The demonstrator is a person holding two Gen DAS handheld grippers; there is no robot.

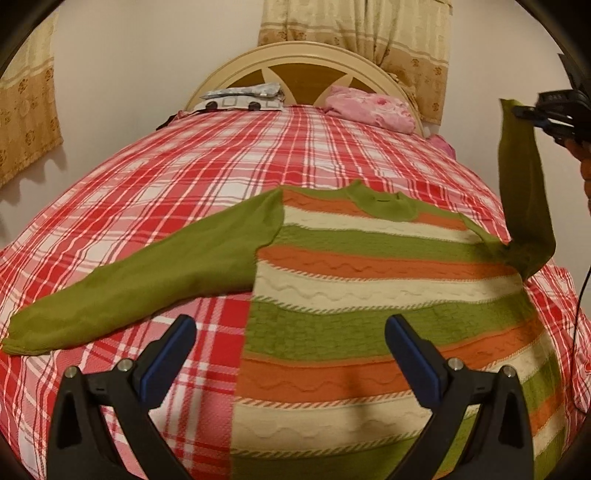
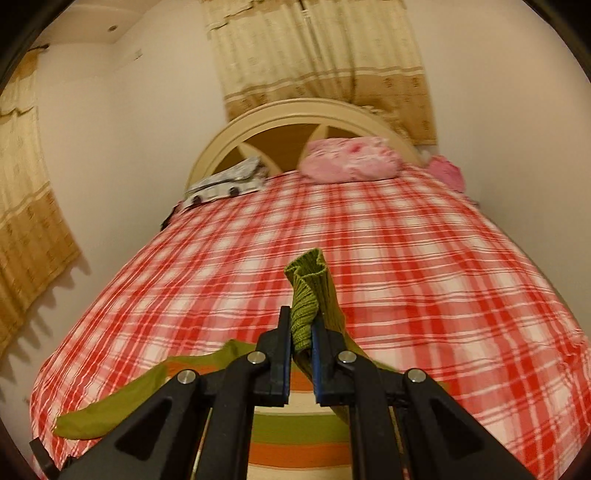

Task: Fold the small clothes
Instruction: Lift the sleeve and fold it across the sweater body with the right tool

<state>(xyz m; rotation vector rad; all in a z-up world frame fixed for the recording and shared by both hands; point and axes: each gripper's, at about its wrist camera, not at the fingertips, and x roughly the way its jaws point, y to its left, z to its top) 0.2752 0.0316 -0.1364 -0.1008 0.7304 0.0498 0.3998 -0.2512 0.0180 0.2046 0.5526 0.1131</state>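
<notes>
Left wrist view: a small knitted sweater with green, orange and cream stripes and plain olive-green sleeves lies flat, front up, on a bed covered in a red and white plaid sheet. The sweater fills the frame from the centre toward five o'clock, its neck pointing to twelve o'clock at the headboard. One sleeve, the flat green sleeve, stretches out across the sheet toward nine o'clock. The other, the raised green sleeve, stands up off the bed at two o'clock, its cuff pinched in the right gripper, which a hand holds in the air at the frame's edge.

Right wrist view: the right gripper's blue-padded fingers are closed narrow on the ribbed cuff, which sticks up between them toward twelve o'clock.

The left gripper hovers over the sweater's lower body at six o'clock, its fingers spread wide and holding nothing.

Beyond, at twelve o'clock, a cream arched headboard, a pink pillow and beige curtains.

Risks: only the cuff's edge is gripped, so it could slip out mid-fold. With nothing pinning the body, pulling the sleeve across could drag the whole sweater and wrinkle it.
</notes>
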